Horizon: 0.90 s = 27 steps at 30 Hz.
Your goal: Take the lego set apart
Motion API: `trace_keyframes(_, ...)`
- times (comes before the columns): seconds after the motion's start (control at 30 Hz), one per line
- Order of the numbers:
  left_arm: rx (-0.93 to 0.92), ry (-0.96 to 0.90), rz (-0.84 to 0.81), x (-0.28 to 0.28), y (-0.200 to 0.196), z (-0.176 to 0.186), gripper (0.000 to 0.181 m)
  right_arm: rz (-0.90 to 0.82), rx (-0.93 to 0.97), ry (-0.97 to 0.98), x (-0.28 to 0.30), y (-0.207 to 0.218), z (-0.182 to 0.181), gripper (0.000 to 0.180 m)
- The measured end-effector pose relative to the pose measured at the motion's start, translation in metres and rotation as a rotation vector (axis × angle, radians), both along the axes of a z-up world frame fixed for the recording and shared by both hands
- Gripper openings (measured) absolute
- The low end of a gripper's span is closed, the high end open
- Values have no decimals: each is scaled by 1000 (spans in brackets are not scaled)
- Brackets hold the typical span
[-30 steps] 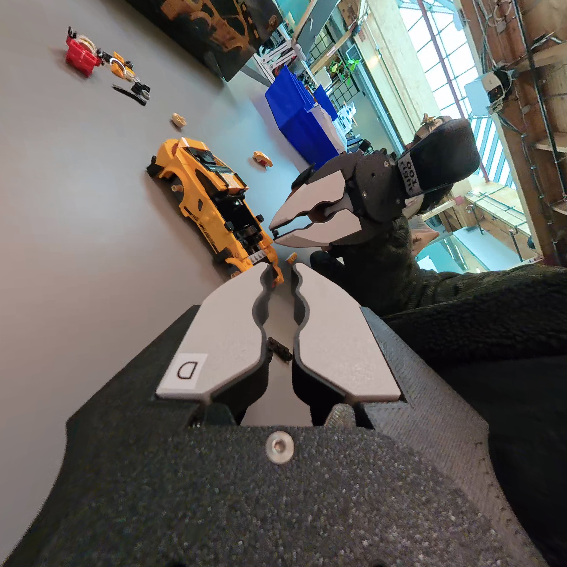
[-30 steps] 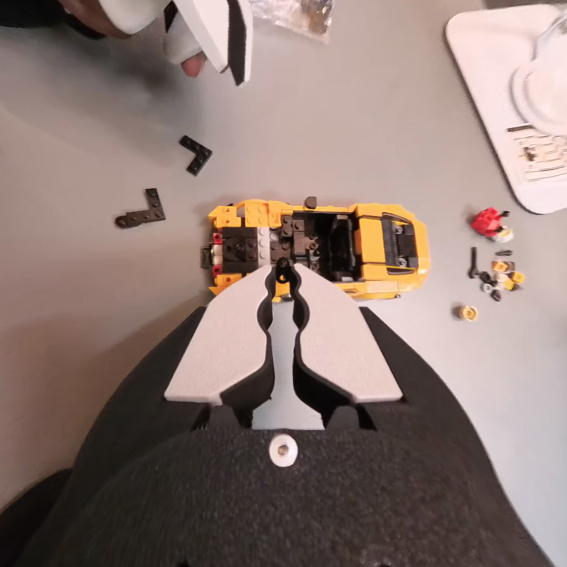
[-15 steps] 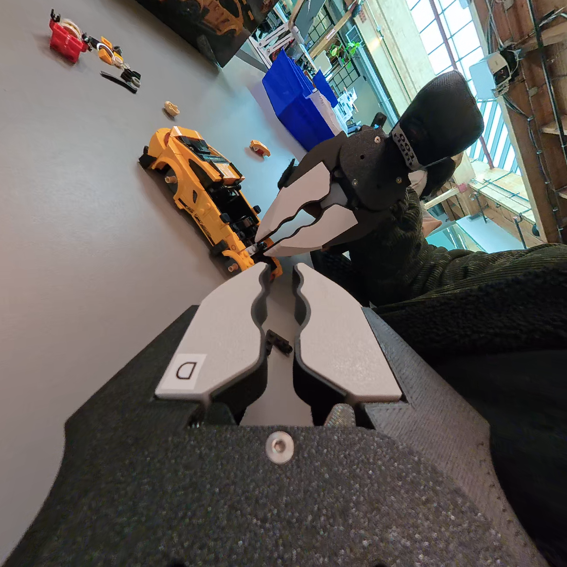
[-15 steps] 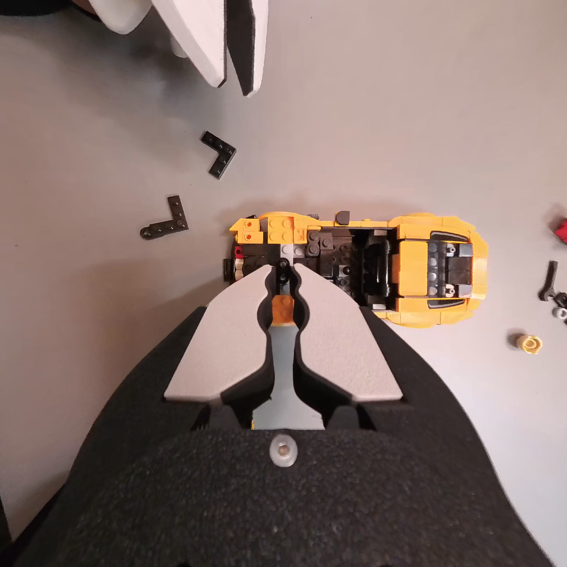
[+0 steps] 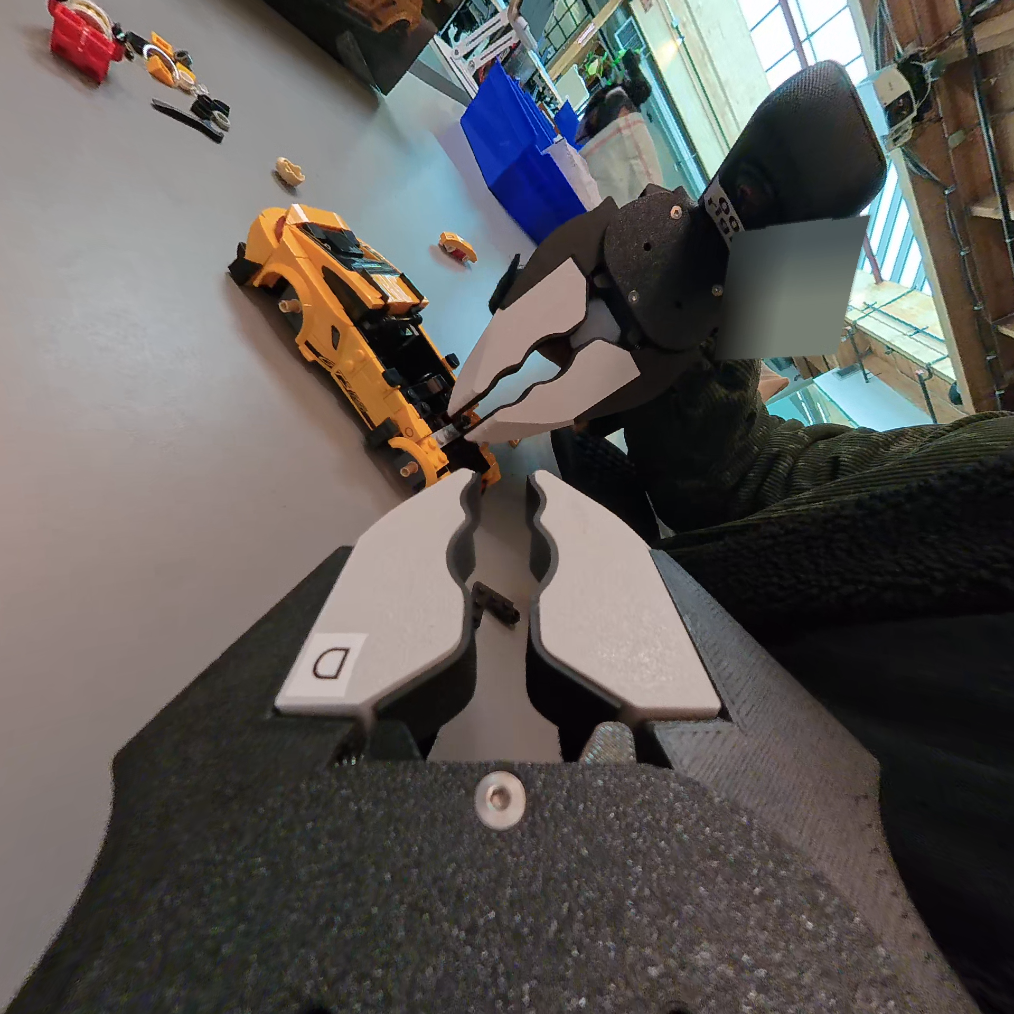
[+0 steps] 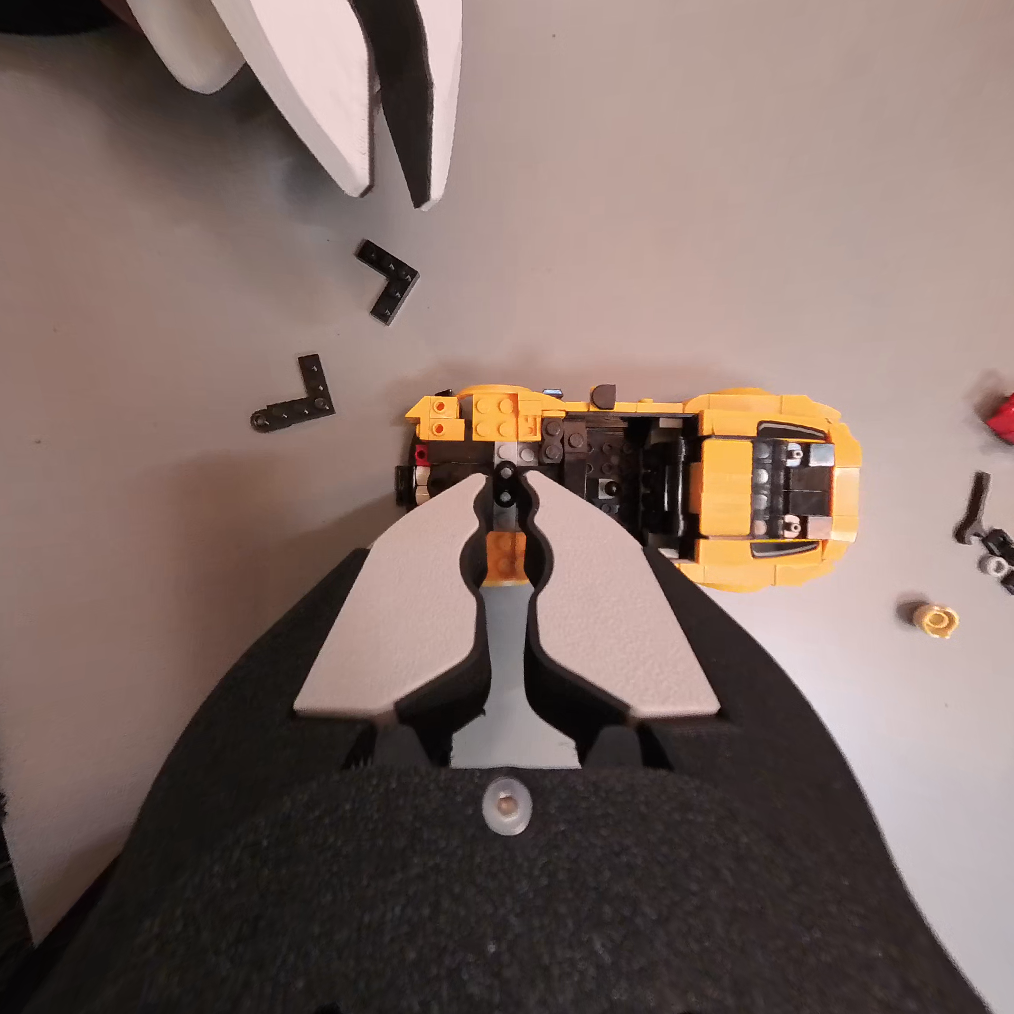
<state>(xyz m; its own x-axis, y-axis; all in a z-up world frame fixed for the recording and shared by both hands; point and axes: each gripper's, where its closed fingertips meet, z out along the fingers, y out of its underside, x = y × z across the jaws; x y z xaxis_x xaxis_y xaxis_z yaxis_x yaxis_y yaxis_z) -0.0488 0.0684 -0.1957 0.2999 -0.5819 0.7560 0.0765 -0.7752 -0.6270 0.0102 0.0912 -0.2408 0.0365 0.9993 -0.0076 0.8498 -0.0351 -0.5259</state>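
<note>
I am looking down through the right gripper point(image 6: 506, 476) at the yellow car point(image 6: 713, 483), which is lying on the grey table point(image 6: 713, 192) with its roof gone and the black interior showing. My right fingertips are sitting on the open end of the car, narrowed around a small black piece point(image 6: 505, 487) on the grey and orange studs; from the left wrist view the same right gripper point(image 5: 458, 422) is coming in from the side, its tips nearly together on that piece, so I am reading it as pinching it. My left gripper point(image 5: 499, 483) is hanging just short of that same end of the car, fingers spread with nothing between them; in the right view it point(image 6: 392, 200) is showing at the top, above the table and apart from the car. Two black L-shaped plates are lying loose between the left gripper and the car, one nearer the gripper point(image 6: 388, 282), the other point(image 6: 296, 396) farther to the side. Beyond the far end of the car a gold round stud point(image 6: 935, 620), a black lever point(image 6: 974, 507) and a red piece point(image 5: 82, 41) are scattered with other small bits. A yellow curved piece point(image 5: 458, 247) is lying by itself past the car, blue bins point(image 5: 521, 164) are standing beyond the table edge, and a dark sleeve point(image 5: 823, 521) is filling the right side of my left view.
</note>
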Motion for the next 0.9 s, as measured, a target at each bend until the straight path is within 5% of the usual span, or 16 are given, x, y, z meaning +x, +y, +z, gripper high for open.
trace_keyframes(0.03, 1, -1, -1, 0, 0, 0, 15, -1, -7, 1, 0, 0, 0, 8)
trace_keyframes(0.9, 0, 5, -21, 3, -4, -1, 16, -78, -36, 56, 13, 9, 7, 8)
